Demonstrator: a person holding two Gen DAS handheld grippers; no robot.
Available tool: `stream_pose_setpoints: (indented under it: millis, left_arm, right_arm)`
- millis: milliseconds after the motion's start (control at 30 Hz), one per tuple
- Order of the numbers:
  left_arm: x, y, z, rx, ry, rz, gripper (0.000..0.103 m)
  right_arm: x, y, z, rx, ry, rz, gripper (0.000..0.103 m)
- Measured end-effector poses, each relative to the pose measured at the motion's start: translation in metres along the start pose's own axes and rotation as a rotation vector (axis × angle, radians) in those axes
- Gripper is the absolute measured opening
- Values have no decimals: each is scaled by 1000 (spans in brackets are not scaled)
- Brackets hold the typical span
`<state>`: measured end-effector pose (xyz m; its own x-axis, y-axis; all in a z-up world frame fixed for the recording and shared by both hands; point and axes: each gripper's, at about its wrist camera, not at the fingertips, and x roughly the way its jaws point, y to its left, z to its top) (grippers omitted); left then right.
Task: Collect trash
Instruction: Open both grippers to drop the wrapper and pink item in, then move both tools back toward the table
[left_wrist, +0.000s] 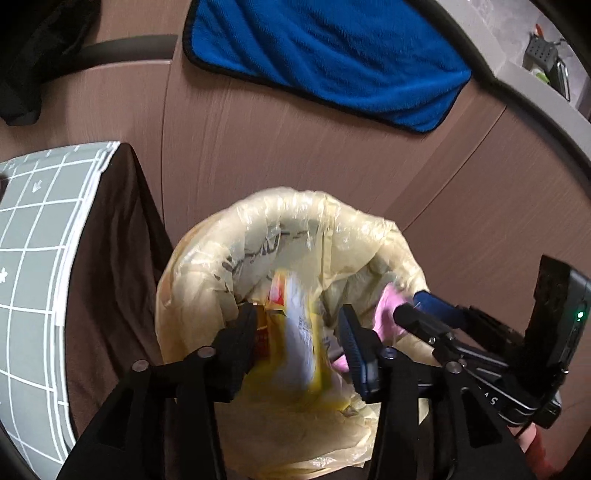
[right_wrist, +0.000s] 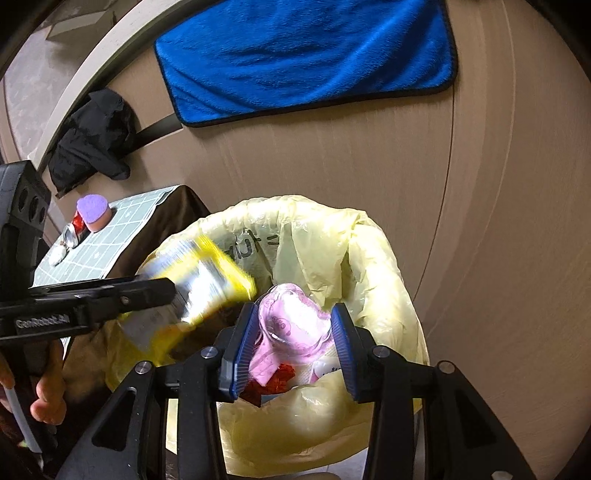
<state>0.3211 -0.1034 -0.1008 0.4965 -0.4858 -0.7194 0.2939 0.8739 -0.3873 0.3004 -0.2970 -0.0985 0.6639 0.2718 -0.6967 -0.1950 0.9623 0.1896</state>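
A bin lined with a pale yellow plastic bag (left_wrist: 295, 218) stands on the floor; its bag also shows in the right wrist view (right_wrist: 369, 266). My left gripper (left_wrist: 297, 332) is open above the bin mouth, and a blurred yellow and white wrapper (left_wrist: 299, 332) hangs between its fingers, seemingly falling; it also shows in the right wrist view (right_wrist: 207, 280). My right gripper (right_wrist: 293, 343) is open over the bin with a pink wrapper (right_wrist: 291, 328) loose between its fingers. Red trash (right_wrist: 277, 380) lies inside the bin.
A low table with a grey grid mat (left_wrist: 37, 258) over a brown cloth stands left of the bin. On the mat sit a purple-topped sponge (right_wrist: 92, 212), a red wrapper and a crushed can (right_wrist: 70, 234). A blue towel (left_wrist: 325, 55) and a black garment (right_wrist: 92, 140) lie on the floor.
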Motion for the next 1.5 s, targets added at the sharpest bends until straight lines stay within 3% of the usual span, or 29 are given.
stream_pose_setpoints:
  millis: [333,567,833,1000,1133,1367,1500]
  left_arm:
    - [-49,22,6,-38,-112,117,48]
    - [-121,60,-1,-98,-248,209,48]
    - [-214,105,-28,-138,-390,295,48]
    - [-273,135,-48,-180,-487,363,48]
    - [-309,163,-62,-221,-540,424,48]
    - [-343,219,-76,-292,-580,509,48]
    - [-347,256,-78,-315,-600,506,48]
  right_arm:
    - [-15,9,6,-25,-45,-33,44]
    - [-41,38,19,-65,-113,-2,44]
    - [-80,123,39,-206,-245,71,44]
    - [-87,181,48,-275,-246,185,44]
    - [-87,230,52,-356,-255,219,44]
    - [-61,298,71,-441,-264,263,44]
    - [-35,325,81,-462,-267,297,44]
